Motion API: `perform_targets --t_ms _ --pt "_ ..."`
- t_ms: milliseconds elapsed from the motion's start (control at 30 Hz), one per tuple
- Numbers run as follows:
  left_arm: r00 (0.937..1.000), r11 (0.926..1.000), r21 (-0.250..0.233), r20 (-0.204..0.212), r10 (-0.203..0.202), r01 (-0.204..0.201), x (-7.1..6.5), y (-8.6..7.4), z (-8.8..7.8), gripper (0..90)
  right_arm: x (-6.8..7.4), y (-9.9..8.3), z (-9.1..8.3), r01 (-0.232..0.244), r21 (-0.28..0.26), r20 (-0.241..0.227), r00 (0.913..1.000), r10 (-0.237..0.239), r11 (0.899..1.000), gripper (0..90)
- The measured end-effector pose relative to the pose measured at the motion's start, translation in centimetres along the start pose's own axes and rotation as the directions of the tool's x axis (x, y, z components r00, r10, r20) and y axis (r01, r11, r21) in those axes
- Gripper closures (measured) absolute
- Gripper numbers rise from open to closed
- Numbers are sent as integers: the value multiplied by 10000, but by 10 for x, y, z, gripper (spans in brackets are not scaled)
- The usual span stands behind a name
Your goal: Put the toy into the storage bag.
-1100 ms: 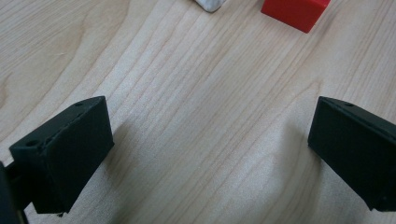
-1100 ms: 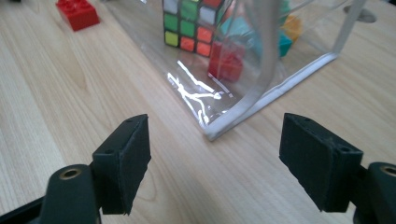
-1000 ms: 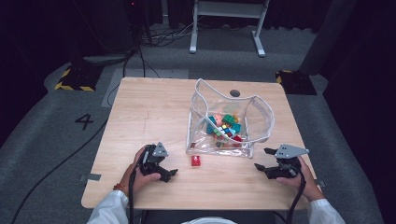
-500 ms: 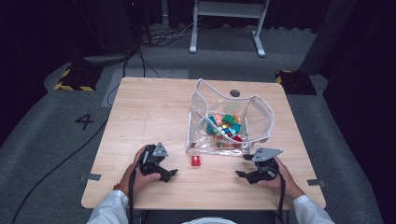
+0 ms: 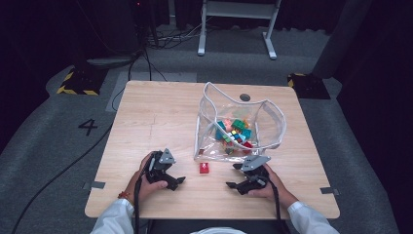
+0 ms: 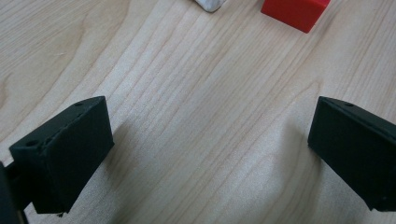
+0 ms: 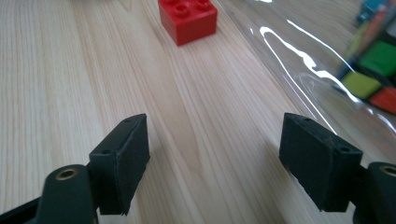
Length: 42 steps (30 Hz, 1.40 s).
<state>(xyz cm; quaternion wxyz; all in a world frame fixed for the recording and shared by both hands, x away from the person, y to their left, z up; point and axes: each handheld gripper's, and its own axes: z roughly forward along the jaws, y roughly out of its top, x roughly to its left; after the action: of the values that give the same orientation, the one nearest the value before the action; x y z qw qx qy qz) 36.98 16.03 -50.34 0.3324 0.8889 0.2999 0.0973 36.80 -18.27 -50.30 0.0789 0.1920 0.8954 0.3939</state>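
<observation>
A small red brick (image 5: pixel 204 168) lies on the wooden table (image 5: pixel 156 117) just in front of a clear plastic bag (image 5: pixel 238 127) that holds several coloured bricks (image 5: pixel 234 132). My left gripper (image 5: pixel 179 182) rests low on the table to the brick's left, open, with bare wood between its jaws. In the left gripper view the red brick (image 6: pixel 295 11) sits ahead at the upper right. My right gripper (image 5: pixel 232 177) is on the brick's right, open and empty. The right gripper view has the red brick (image 7: pixel 187 19) ahead and the bag (image 7: pixel 327 56) along the right.
The bag stands open at the top, right of the table's centre. A dark round hole (image 5: pixel 245 97) is set in the table behind the bag. The table's front edge (image 5: pixel 209 215) runs just below both hands. A white frame (image 5: pixel 237 22) stands on the floor beyond.
My right gripper has moved left along the front of the table, from near the right edge to just right of the red brick. The left gripper has stayed put.
</observation>
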Motion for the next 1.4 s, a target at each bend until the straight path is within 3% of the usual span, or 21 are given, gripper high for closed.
perform_targets --t_ms 33,300,467,667,967,1033,1100,1200,1300,1333,1367,1400 --pt "10000 10000 -10 -4 -7 7 0 0 0 0 0 4 4 219 -29 -1 9998 -219 9998 240" --pt "10000 10000 -12 0 -13 13 0 0 0 0 12 31 35 284 1 -153 9995 -284 9996 225" --pt "10000 10000 -17 6 -7 7 0 0 0 0 18 43 49 -45 -86 -65 10000 45 10000 223" --pt "10000 10000 -18 7 -9 9 0 0 0 0 21 54 61 115 -142 121 9999 -114 9998 223" --pt "10000 10000 -16 5 -3 3 0 0 0 0 25 61 69 -115 -145 164 9998 118 9998 244" --pt "10000 10000 -14 5 -4 4 0 0 0 0 26 61 68 -236 -89 136 9996 237 9997 266" --pt "10000 10000 -15 4 -4 4 0 0 0 0 24 61 68 58 -143 176 9998 -55 9999 304" --pt "10000 10000 -14 -2 -3 3 0 0 0 0 25 60 67 -188 -197 191 9996 192 9996 369" --pt "10000 10000 -18 6 -7 7 0 0 0 0 25 59 65 -31 -333 136 9999 36 9994 480" --pt "10000 10000 -17 6 -6 6 0 0 0 0 26 59 64 -184 -273 164 9997 189 9995 502" --pt "10000 10000 -16 4 -8 8 0 0 0 0 25 58 64 85 -408 114 9999 -80 9991 537" --pt "10000 10000 -18 -2 -7 7 0 0 0 1 26 58 64 64 -415 80 9999 -61 9991 556"
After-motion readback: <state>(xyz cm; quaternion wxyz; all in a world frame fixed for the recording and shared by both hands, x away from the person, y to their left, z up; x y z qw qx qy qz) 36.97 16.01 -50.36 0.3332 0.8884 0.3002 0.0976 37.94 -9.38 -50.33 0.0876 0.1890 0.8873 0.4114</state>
